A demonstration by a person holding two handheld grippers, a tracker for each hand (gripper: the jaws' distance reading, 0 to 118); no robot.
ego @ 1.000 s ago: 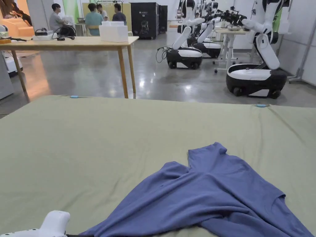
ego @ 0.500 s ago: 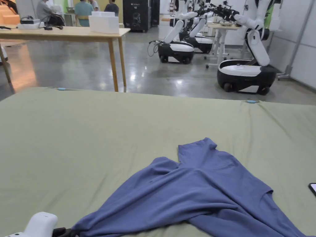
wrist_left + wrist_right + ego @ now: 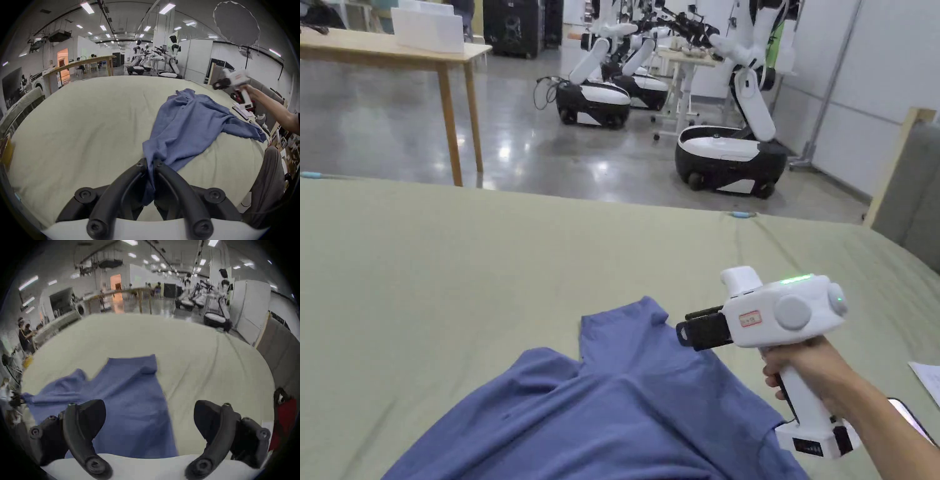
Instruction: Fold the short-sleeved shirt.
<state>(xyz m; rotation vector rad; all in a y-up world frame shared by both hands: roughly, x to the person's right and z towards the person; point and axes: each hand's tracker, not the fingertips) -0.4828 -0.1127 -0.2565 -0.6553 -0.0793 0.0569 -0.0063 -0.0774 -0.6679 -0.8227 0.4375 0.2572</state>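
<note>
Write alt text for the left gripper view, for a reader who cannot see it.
The left gripper, seen from its own camera, has both black jaws closed on one end of a crumpled blue short-sleeved shirt lying on a pale green cloth-covered table. Farther off, a hand holds the right gripper in the air beyond the shirt.

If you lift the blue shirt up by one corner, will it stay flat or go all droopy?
Probably droopy. The blue shirt lies rumpled in soft folds on the green sheet, and it bunches into a narrow strip where the left gripper pinches it. It looks thin, so likely light, and it should drag rather than slide neatly.
</note>
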